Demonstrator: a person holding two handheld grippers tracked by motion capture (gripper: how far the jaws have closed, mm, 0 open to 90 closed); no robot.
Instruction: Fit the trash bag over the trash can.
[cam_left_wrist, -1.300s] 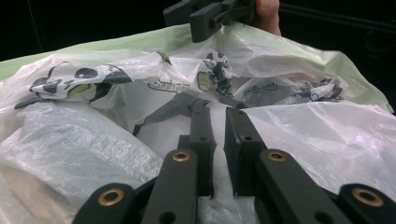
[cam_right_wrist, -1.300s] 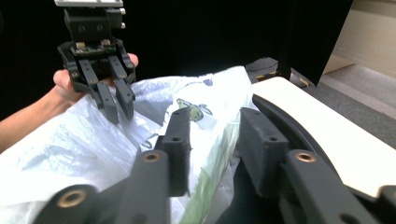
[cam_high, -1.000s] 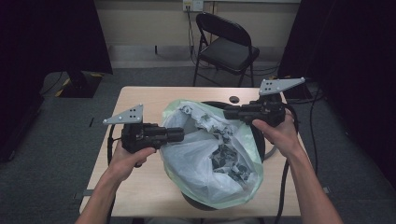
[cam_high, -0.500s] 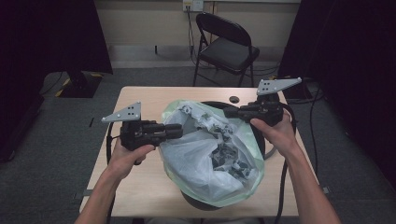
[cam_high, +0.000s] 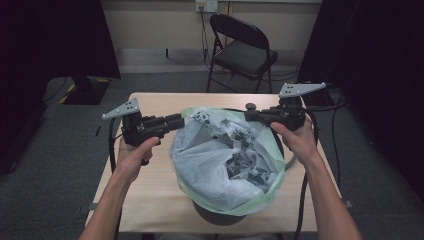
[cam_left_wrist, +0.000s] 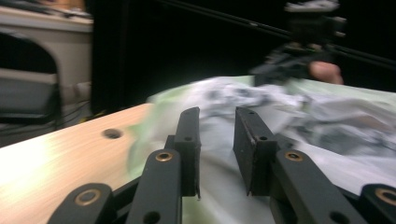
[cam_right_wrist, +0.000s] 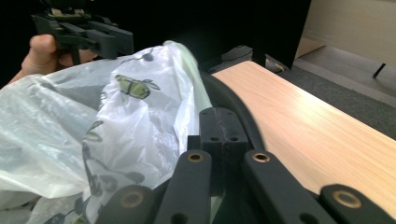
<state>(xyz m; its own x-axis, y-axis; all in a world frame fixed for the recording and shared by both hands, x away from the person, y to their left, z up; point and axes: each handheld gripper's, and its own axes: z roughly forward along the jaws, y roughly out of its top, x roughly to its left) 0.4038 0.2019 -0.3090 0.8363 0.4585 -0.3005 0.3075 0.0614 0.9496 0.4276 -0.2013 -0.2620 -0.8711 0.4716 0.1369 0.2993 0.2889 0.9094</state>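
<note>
Nearest to you, your forearms came in from the table's near edge toward a pale green bin liner (cam_high: 227, 165), bunched up over a dark round bin (cam_high: 220, 216) in the middle of the wooden table (cam_high: 150, 195). A white printed plastic bag (cam_high: 235, 150) sat crumpled inside the liner's mouth.

Your left gripper (cam_high: 175, 121) lay level at the liner's left edge. In the left gripper view its jaws stood a little apart and had just been opening; liner film showed behind the gap, but the pads pressed on nothing I could make out, so that side looked loose. Your right gripper (cam_high: 251, 115) was at the liner's far right rim. In the right gripper view its jaws met flat together just beside the liner and the bin's dark rim; whether a fold of film was pinched between them I could not tell.

Judging from that, the risk was a one-sided pull: with the left edge free, drawing the right hand away could drag the liner off the rim, tip its contents toward the table, or tear thin film at the pinch. Closing the left jaws too shallowly would let it slip again.

Beyond the table stood a folding chair (cam_high: 243, 52).
</note>
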